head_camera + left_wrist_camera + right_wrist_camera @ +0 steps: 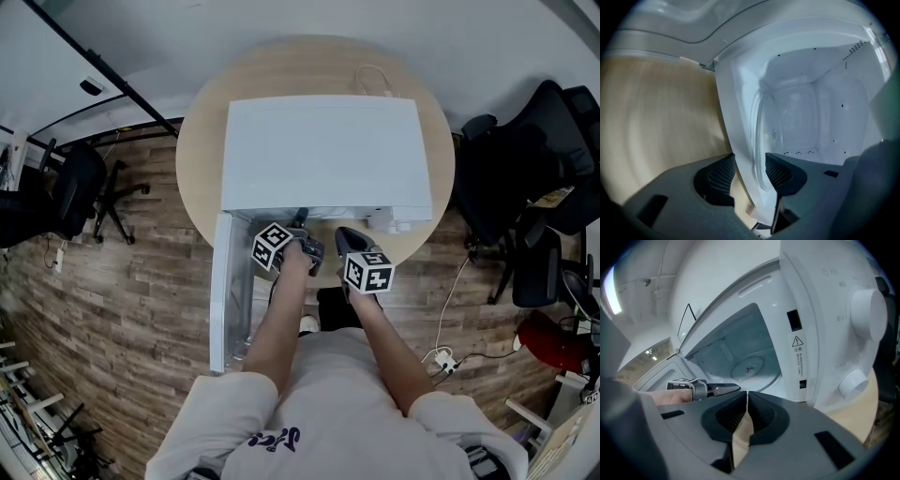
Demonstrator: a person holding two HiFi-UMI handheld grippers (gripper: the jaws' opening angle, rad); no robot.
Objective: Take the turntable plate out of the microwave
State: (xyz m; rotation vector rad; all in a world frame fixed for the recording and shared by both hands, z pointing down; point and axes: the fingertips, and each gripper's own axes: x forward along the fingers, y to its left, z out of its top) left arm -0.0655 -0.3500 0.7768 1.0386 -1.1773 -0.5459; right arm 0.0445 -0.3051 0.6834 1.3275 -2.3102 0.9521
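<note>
The white microwave [323,150] stands on a round wooden table [202,141] with its door [230,291] swung open to the left. The clear glass turntable plate [761,375] lies on the cavity floor. My left gripper [300,223] reaches into the opening's front edge. In the left gripper view it [750,176] is rolled on its side, and its pads bear on the plate's rim [760,140] and the white front sill [736,140] between them. The right gripper view shows it [736,388] low at the cavity mouth. My right gripper [746,411] is shut and empty in front of the control panel [825,333].
Two knobs [869,315] stick out of the panel at the right. A cable [373,80] lies on the table behind the microwave. Black office chairs [511,178] stand at the right and another [70,192] at the left. A power strip [442,359] with cords lies on the wooden floor.
</note>
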